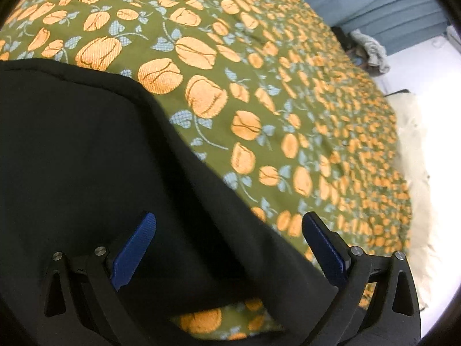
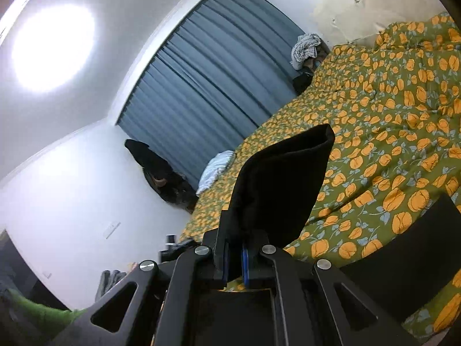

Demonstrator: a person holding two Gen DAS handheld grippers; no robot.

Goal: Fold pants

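Observation:
Black pants (image 1: 86, 158) lie on a bed with a green sheet printed with orange flowers (image 1: 259, 57). My left gripper (image 1: 229, 230) is open, its blue pads (image 1: 135, 248) spread wide, with a fold of the pants lying between them. My right gripper (image 2: 234, 256) is shut on a black end of the pants (image 2: 282, 178) and holds it up above the bed. Another stretch of the pants (image 2: 403, 259) lies flat on the sheet (image 2: 389, 101) at the lower right.
A blue-grey curtain (image 2: 207, 80) hangs behind the bed. A pale cloth (image 2: 305, 46) sits at the bed's far corner. A white pillow (image 2: 216, 170) and a dark heap (image 2: 161, 173) lie beside the bed by the wall. A white wall (image 1: 432, 144) borders the bed.

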